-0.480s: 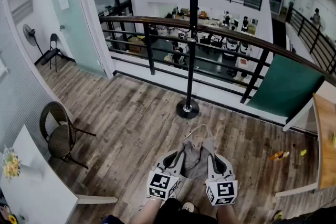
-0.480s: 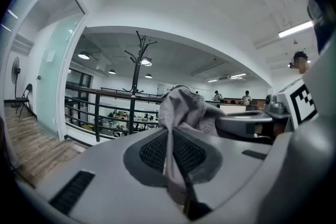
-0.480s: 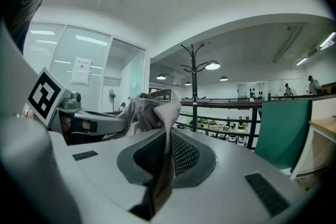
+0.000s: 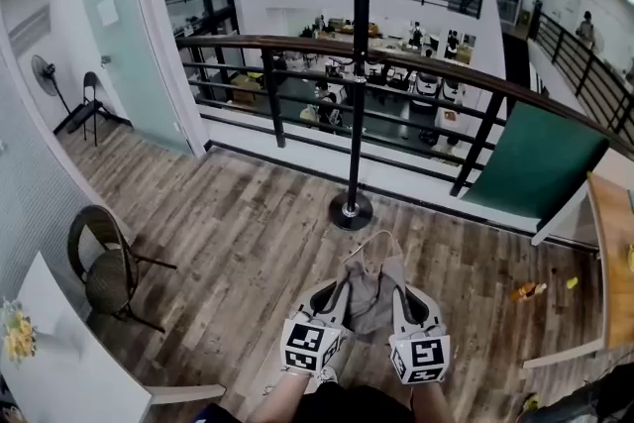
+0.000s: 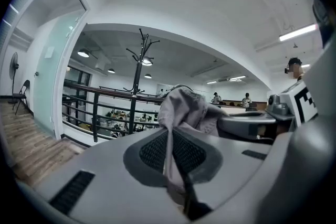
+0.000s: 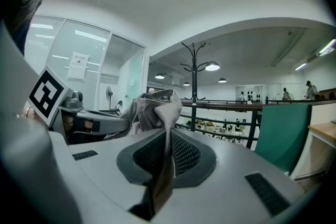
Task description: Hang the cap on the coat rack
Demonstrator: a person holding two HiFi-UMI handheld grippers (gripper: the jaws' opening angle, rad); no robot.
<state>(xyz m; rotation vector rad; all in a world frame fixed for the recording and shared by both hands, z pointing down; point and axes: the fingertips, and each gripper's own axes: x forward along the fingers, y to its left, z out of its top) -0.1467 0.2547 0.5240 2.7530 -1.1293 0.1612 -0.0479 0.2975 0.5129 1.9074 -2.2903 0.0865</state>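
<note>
A grey-beige cap [image 4: 369,297] hangs between my two grippers, low in the head view. My left gripper [image 4: 337,292] is shut on the cap's left side, and the cloth [image 5: 184,110] is pinched between its pads. On the other side my right gripper [image 4: 396,290] is shut too, with cap fabric [image 6: 153,106] bunched above its jaws. The black coat rack [image 4: 357,64] stands straight ahead on a round base [image 4: 351,210], just before the railing. The rack also shows beyond the cap as a coat rack [image 5: 137,68] in the left gripper view and a coat rack [image 6: 193,81] in the right one.
A dark railing [image 4: 446,79] runs behind the rack, over a lower office floor. A wicker chair [image 4: 99,263] and a white table [image 4: 69,362] stand at the left. At the right are a green panel [image 4: 540,163] and a wooden tabletop [image 4: 614,253], with small orange litter [image 4: 525,292] on the floor.
The head view has shifted slightly, so the chair sits a bit lower and further left. Both grippers hold the cap just as before.
</note>
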